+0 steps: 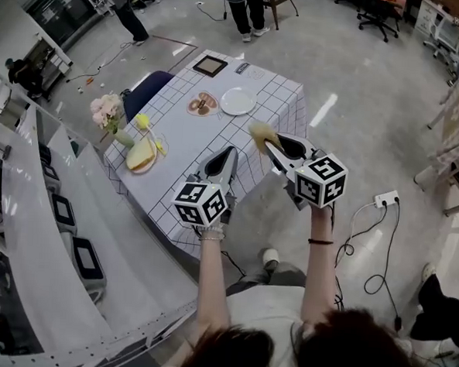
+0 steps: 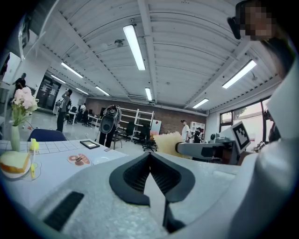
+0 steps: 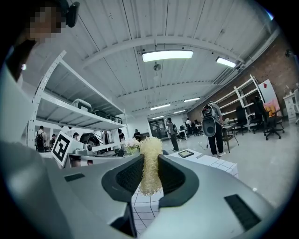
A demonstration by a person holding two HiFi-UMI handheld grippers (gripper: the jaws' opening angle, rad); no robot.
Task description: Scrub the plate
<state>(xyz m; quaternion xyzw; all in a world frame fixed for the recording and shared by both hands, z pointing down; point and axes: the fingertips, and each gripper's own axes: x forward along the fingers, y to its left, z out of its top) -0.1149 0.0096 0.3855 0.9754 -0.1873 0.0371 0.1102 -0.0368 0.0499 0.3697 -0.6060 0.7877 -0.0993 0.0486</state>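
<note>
Seeing any readable print? — ops

Only black-and-white square markers on both cubes. The small card beside the dark frame (image 1: 210, 64) is too small to read. — rig

Plate location? — ops

White plate (image 1: 238, 101) is upper centre of the head view, flat on the grid-cloth desk (image 1: 275, 92), just right of a round mat (image 1: 203, 103). Both tools are below it in the frame, well apart from it. — rig

Right tool? — ops

Right hand-held gripper (image 1: 269, 145) is clenched on a yellow scrubber (image 1: 262, 133). Its own view shows the fibres pinched between the pads (image 3: 133, 173). The scrubber sits below and right of the plate, not touching it. — rig

Left? — ops

Left hand-held gripper (image 1: 231, 150) has its jaws together with nothing between them, lower centre of the frame, left of the right one. — rig

Other items? — ops

Flowers in a vase (image 1: 110, 113) and bread on a yellow dish (image 1: 142, 156) at the desk's left end. — rig
</note>
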